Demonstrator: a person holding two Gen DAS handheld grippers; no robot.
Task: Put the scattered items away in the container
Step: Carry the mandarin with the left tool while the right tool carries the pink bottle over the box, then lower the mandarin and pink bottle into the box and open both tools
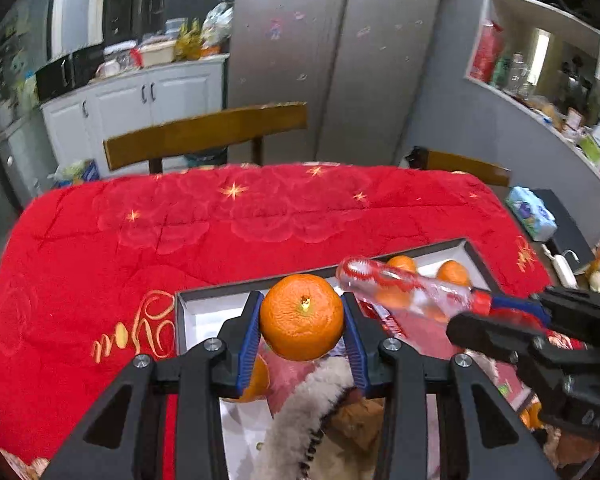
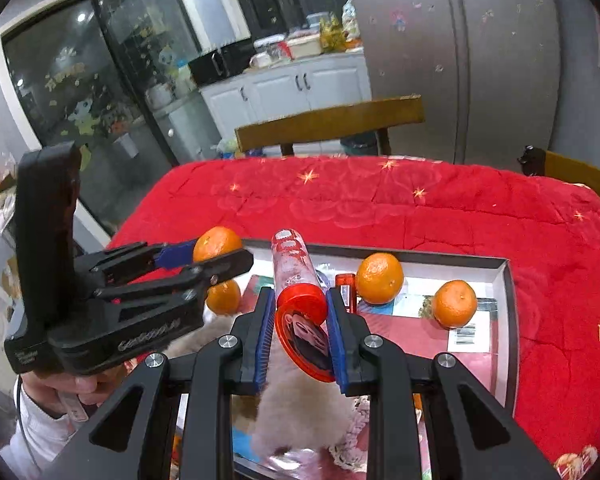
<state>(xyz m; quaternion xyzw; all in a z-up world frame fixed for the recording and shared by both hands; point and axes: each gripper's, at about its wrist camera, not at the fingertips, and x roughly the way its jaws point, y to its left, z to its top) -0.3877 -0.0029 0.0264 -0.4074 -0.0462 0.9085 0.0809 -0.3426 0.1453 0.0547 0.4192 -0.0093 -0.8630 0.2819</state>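
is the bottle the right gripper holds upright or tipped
Tipped: the bottle lies along the right gripper, red cap toward the camera.

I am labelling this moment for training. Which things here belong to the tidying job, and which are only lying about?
Job:
left gripper, holding an orange
right gripper, holding a tube
box
oranges in the box

Lying about:
chair
fridge
cabinet
tissue pack
red cover

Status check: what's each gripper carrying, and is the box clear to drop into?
Left gripper shut on orange. Right gripper shut on clear red-capped tube. Both over box. Box already holds oranges, fluffy item; bare floor remains.
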